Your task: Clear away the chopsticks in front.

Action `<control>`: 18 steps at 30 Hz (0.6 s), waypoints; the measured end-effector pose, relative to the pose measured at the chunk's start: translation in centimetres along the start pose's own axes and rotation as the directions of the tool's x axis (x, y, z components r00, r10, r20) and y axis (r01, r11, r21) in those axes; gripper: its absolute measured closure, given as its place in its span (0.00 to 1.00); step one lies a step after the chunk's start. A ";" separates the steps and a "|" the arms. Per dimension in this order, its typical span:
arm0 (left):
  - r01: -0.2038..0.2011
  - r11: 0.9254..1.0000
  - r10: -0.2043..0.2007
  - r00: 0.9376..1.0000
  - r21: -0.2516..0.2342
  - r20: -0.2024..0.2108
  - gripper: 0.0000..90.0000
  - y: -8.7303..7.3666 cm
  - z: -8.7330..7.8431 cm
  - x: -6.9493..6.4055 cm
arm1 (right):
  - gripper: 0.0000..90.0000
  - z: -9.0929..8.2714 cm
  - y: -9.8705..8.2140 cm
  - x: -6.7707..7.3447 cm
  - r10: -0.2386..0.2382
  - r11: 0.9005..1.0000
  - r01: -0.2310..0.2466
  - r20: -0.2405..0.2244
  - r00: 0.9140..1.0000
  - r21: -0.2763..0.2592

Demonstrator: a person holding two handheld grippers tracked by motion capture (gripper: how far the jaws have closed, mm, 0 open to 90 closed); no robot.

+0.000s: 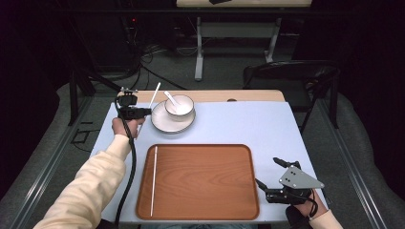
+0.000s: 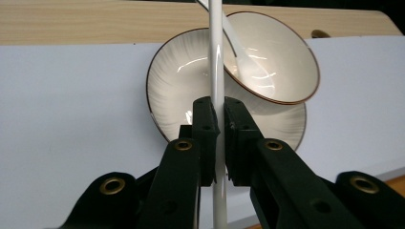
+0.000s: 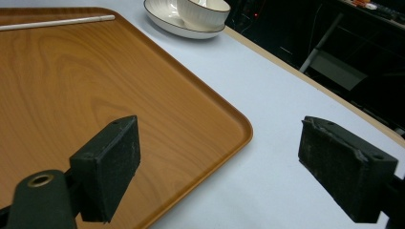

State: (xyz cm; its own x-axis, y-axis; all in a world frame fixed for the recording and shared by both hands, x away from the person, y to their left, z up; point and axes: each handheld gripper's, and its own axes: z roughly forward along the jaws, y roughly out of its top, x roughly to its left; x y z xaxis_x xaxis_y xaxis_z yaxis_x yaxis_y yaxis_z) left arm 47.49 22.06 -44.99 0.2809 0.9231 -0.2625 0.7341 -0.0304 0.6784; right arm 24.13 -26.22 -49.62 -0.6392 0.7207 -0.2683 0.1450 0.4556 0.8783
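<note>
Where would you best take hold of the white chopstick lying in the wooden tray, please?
Probably at mid-length, coming straight down with the jaws across it. The white chopstick lies flat along the left edge of the wooden tray, so its raised rim crowds a sideways approach.

chopstick held (image 2: 217, 57): white, slim, clamped between jaws, tilted above plate edge
chopstick on tray (image 1: 154, 180): white, flat along left side

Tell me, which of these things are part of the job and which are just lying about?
In use:
- white chopstick, clamped in the left tool
- second chopstick on the wooden tray

Lying about:
- bowl with spoon, on plate
- right tool, open
- chair
</note>
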 end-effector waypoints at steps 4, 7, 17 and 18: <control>-0.011 1.000 0.011 1.000 -0.018 0.017 0.94 -0.8 -1.3 -0.7 | 0.15 -0.1 0.0 0.1 -0.004 1.000 0.004 -0.001 1.000 -0.006; -0.023 0.999 0.024 0.999 -0.030 0.032 0.94 -1.5 -2.3 -1.2 | 0.15 0.0 0.1 0.1 -0.005 1.000 0.005 -0.003 1.000 -0.006; -0.045 0.997 0.051 0.995 -0.069 0.092 0.94 -4.3 -5.2 -2.7 | 0.15 0.0 0.1 0.1 -0.007 1.000 0.007 0.000 1.000 -0.001; -0.043 0.997 0.050 0.994 -0.070 0.096 0.94 -4.6 -5.3 -2.7 | 0.15 0.0 0.1 0.1 -0.006 1.000 0.006 0.000 1.000 -0.002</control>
State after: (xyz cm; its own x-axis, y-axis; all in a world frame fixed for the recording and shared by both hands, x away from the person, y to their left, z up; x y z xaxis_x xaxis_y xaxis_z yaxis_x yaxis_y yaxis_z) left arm 40.07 21.71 -43.72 0.3753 0.8793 -0.2931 0.6760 -0.0433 0.7356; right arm 24.11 -26.08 -49.57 -0.6399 0.7182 -0.2734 0.1400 0.4588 0.8774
